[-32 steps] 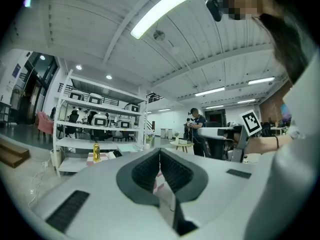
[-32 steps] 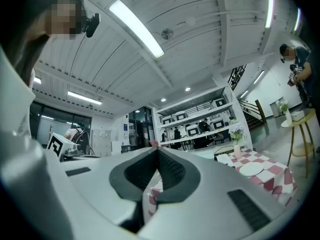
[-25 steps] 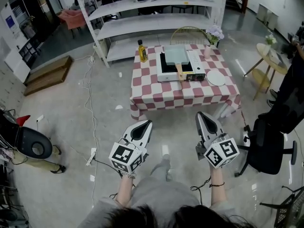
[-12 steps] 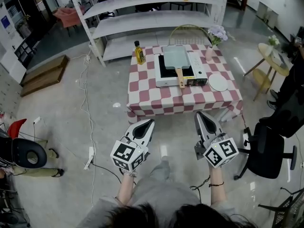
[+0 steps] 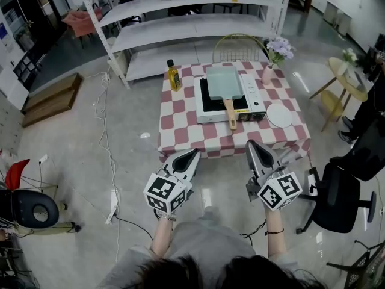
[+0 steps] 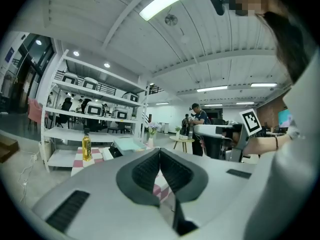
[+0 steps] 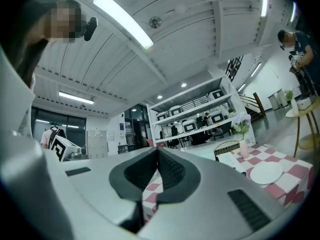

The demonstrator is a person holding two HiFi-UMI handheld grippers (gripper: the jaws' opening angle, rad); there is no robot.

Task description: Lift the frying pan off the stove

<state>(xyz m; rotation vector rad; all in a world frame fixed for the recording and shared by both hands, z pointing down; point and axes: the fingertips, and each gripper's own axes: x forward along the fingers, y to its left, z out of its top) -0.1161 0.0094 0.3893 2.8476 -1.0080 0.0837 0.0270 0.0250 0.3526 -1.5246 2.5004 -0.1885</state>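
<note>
A pale green square frying pan [image 5: 223,81] with a wooden handle [image 5: 231,112] rests on a white portable stove [image 5: 248,95] on the red-and-white checked table [image 5: 180,131]. In the left gripper view the pan [image 6: 126,144] shows small and far off. My left gripper [image 5: 191,155] and right gripper [image 5: 252,145] hang side by side short of the table's near edge, both shut with nothing between the jaws. The shut left gripper [image 6: 159,150] and right gripper [image 7: 158,151] point toward the table.
On the table stand a yellow oil bottle [image 5: 173,74], a white plate [image 5: 279,115] and a vase of flowers [image 5: 269,71]. White shelving [image 5: 192,26] rises behind. A black office chair [image 5: 343,188] stands at right, a cable [image 5: 108,143] runs along the floor at left. People stand far off in the left gripper view.
The table and stove have drawn nearer and lower in the head view as I walk forward. Both grippers stay shut and keep their place in front of me.
</note>
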